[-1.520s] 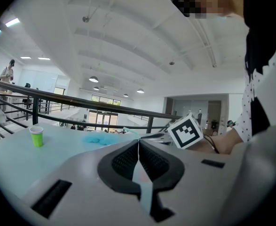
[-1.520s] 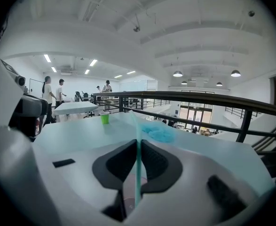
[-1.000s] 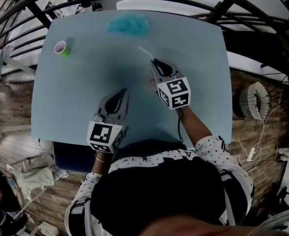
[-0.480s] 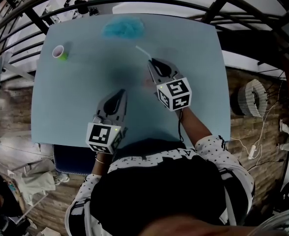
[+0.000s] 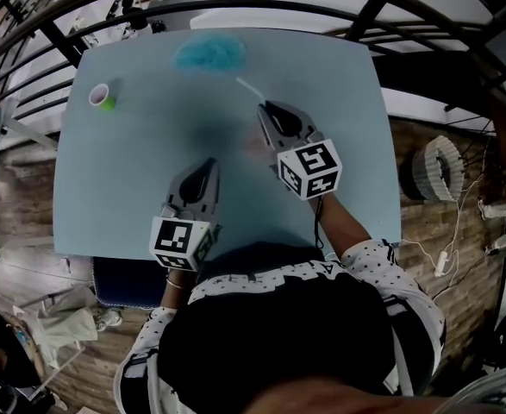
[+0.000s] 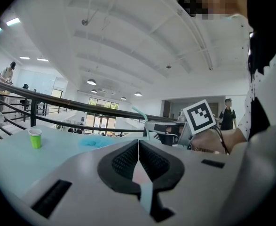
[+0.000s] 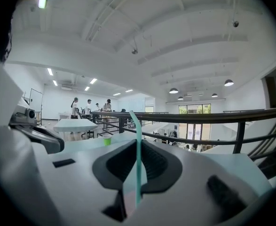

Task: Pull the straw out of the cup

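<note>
The right gripper (image 7: pixel 137 147) is clamped on the pale green straw (image 7: pixel 138 173), which is seen running up between its jaws at frame centre. The left gripper (image 6: pixel 138 144) is pressed together with nothing held. In the head view, the green cup (image 5: pixel 103 96) is seen at the upper left of the table (image 5: pixel 347 171), well apart from both grippers. A blue cloth (image 5: pixel 209 54) lies at top centre.

Straw (image 7: pixel 138 159) is showing pale teal, cup (image 5: pixel 103 96) is looking green, table (image 5: pixel 149 197) is looking lt blue; left gripper (image 5: pixel 210 165) & right gripper (image 5: pixel 264 108) are wearing blk/wht square markers
</note>
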Available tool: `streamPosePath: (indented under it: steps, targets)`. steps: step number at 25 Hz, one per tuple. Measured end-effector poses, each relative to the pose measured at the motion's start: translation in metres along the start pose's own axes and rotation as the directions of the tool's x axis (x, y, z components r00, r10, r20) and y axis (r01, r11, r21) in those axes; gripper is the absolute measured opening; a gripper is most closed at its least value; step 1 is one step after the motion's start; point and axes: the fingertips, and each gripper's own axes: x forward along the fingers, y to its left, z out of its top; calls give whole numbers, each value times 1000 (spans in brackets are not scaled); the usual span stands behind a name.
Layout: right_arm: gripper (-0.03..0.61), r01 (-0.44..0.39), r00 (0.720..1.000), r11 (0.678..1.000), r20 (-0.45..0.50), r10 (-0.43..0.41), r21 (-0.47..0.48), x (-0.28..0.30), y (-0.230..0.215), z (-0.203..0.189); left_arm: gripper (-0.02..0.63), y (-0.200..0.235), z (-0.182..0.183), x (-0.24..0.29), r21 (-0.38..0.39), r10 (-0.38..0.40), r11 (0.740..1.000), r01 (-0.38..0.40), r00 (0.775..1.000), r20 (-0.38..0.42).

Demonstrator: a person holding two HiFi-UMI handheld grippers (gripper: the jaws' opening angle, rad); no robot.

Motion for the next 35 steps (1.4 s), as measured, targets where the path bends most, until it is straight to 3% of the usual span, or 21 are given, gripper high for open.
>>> streamPosePath:
  steps: [15, 22, 35]
  targets:
    - [44, 65, 997, 998, 36, -65, 17, -34, 19, 16, 15, 6, 0, -17, -5, -29, 1000, 29, 999, 19]
    - [43, 96, 992, 995, 75, -99, 39, -63, 32, 26, 15, -8, -1, -28, 2, -82, 997, 82, 997, 14]
    - [41, 118, 985, 990, 119, -128, 82, -107, 37, 32, 15, -27, 2, -32, 13, -108, 994, 108, 994, 18]
